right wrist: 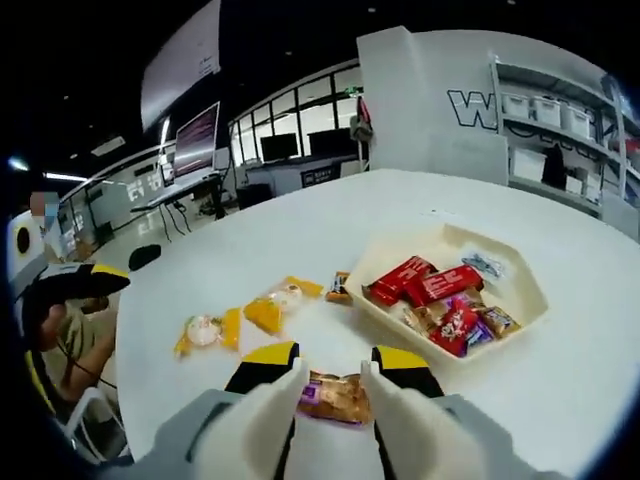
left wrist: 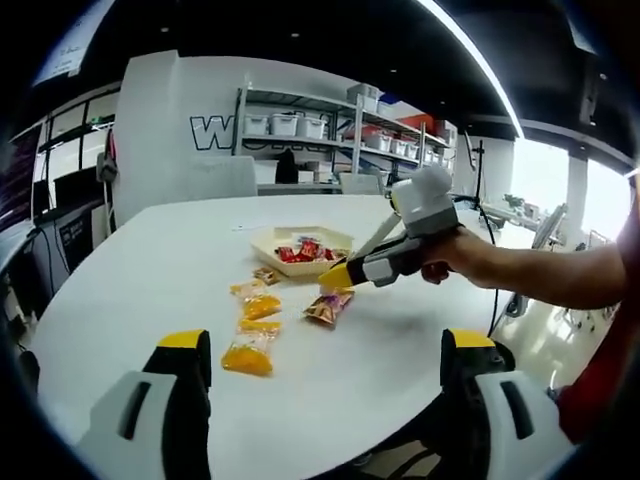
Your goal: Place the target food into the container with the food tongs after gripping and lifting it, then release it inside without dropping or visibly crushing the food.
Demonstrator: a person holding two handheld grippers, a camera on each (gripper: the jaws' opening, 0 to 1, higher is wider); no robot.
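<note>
In the left gripper view, the left gripper [left wrist: 325, 375] hovers over the near edge of the white table [left wrist: 150, 280] with its two yellow-tipped jaws spread wide and nothing between them. Just beyond lies an orange packet [left wrist: 247, 357], then two more yellow-orange packets [left wrist: 261, 307] in a loose line running away from it. To their right, the right gripper [left wrist: 337, 279], held in a person's hand [left wrist: 450, 255], reaches in from the right with its tips at a brown snack packet [left wrist: 329, 306].

In the right gripper view, that snack packet [right wrist: 335, 396] sits between the right gripper's [right wrist: 335, 372] jaws, which stand at either side of it; whether they press it I cannot tell. Farther off lies the cream tray [right wrist: 530, 290], holding red wrapped bars [right wrist: 420, 282] and other small wrapped sweets.
</note>
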